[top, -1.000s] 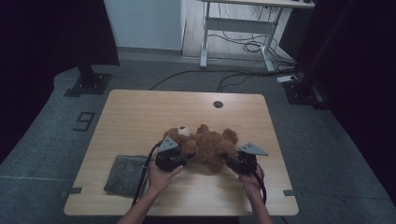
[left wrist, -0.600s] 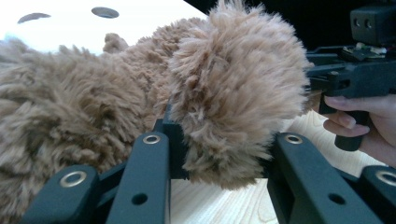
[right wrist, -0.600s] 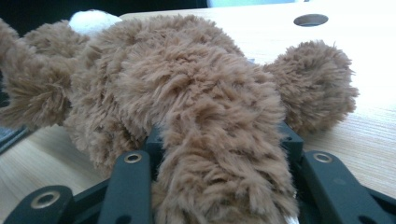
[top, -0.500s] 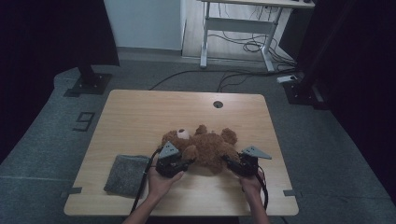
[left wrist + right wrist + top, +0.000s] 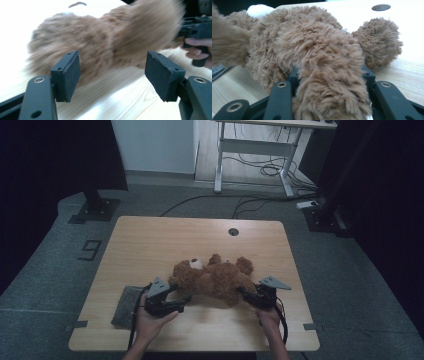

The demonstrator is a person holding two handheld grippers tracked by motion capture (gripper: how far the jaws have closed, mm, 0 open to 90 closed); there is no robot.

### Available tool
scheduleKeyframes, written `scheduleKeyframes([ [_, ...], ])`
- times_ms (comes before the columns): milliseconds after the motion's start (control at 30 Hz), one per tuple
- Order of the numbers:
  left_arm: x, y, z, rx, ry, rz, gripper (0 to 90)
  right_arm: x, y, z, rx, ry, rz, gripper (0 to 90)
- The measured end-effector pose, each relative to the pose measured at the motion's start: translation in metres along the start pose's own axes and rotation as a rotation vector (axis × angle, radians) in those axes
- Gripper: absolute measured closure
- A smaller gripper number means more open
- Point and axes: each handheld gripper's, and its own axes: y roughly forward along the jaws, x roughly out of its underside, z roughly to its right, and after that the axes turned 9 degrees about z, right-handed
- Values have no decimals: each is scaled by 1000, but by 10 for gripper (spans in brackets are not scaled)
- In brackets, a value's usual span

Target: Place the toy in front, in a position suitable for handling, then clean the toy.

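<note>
Left tongs (image 5: 186, 298) just opened, off the fluffy brown teddy bear (image 5: 215, 279), lower left of frame. Right tongs (image 5: 245, 294) pinch its leg on the pale wooden counter (image 5: 150, 240).

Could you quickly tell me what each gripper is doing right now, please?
Left gripper: open, jaws just opened, nothing between the pads.
Right gripper: closed on the teddy bear's leg.

In the left gripper view the bear (image 5: 107, 42) is smeared by motion blur, its fur edges soft, its far end at 1 o'clock cut by the top edge. In the right gripper view the bear's limb (image 5: 332, 82) hides the pads and runs off at 6 o'clock. In the high view the bear covers the right gripper's (image 5: 248, 295) tips, and the cloth (image 5: 126, 306) at 8 o'clock is too dim to identify.
</note>
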Motion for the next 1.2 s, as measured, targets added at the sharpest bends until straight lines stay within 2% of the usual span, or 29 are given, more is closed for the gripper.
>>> scheduleKeyframes([
  [33,0,0,0,0,0,0,283,0,0,0,0,0,0,538],
  [67,3,-10,-5,-4,-4,-3,272,-1,0,0,-1,-3,-2,536],
  [100,3,-10,-5,-4,-4,-3,258,-1,0,0,0,-5,-2,534],
  [133,7,-20,-12,-13,-2,-7,256,-1,0,0,-1,-6,-5,532],
  [300,16,-30,-23,-30,-20,-9,235,0,0,0,-5,-7,-7,528],
  [400,24,-38,-33,-59,-17,-12,226,1,-1,0,-8,-7,-7,521],
  [500,25,-42,-36,-76,-9,-20,229,3,-1,1,-11,-10,-6,515],
  [533,26,-47,-38,-97,8,-24,228,2,-1,2,-13,-10,-8,510],
  [567,26,-47,-38,-97,8,-24,228,2,-1,2,-13,-10,-8,510],
  [633,28,-54,-40,-131,19,-26,228,3,-2,1,-12,-8,-9,509],
  [733,36,-63,-46,-159,-8,-29,226,4,-2,2,-16,-3,-8,504],
  [967,45,-73,-58,-198,-28,-49,229,4,-2,2,-15,-4,-11,500],
  [1000,47,-74,-62,-220,-32,-60,230,5,-2,2,-15,-3,-9,499],
  [1200,52,-72,-65,-235,-32,-90,222,5,-2,2,-13,-6,-11,497],
])
